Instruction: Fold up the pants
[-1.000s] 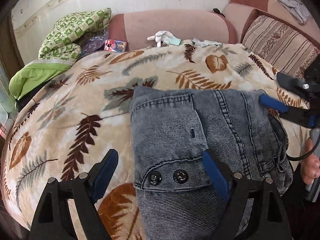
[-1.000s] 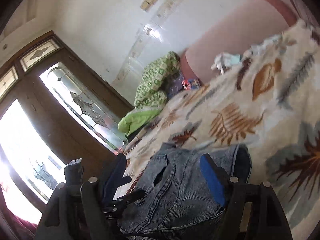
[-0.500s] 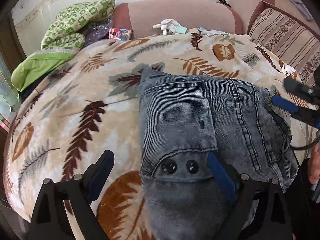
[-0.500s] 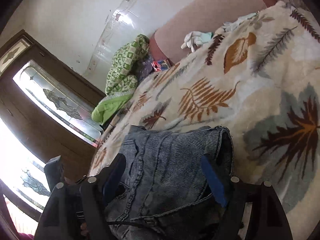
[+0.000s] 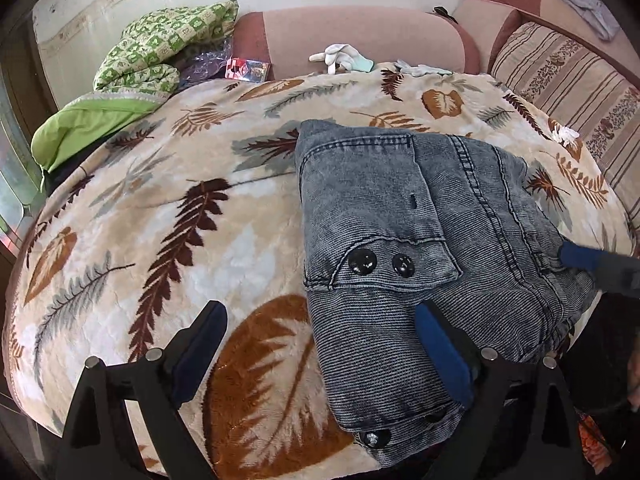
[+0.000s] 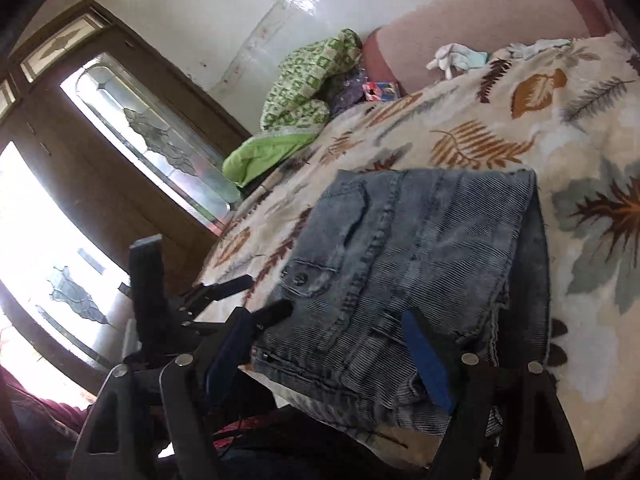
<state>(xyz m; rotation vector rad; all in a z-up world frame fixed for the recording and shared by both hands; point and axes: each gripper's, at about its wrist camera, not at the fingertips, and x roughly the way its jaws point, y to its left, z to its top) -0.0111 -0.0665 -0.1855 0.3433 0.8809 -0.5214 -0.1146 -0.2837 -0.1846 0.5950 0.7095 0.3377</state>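
Folded grey-blue denim pants [image 5: 420, 216] lie on a leaf-patterned blanket [image 5: 160, 208], with two black snaps on a pocket flap facing up. My left gripper [image 5: 320, 352] hangs open over the pants' near left edge, one finger above the blanket and the other above the denim. From the right, the blue fingertip [image 5: 578, 257] of my right gripper touches the pants' right edge. In the right wrist view the pants [image 6: 404, 256] lie ahead. My right gripper [image 6: 328, 356] stands open with the near hem between its fingers and no pad pressing. The left gripper [image 6: 252, 300] shows at the left.
A green patterned quilt [image 5: 160, 52], a small red packet [image 5: 246, 70] and white gloves [image 5: 340, 56] lie at the far side by the pink sofa back [image 5: 360, 36]. A striped cushion [image 5: 572, 76] stands at the right. A wooden door with glass panes [image 6: 132, 128] is beyond the bed's left edge.
Both grippers drew back toward the near edge, so the pants sit farther ahead. The left jaws spread a little wider. The right gripper's view tipped down onto the pants.
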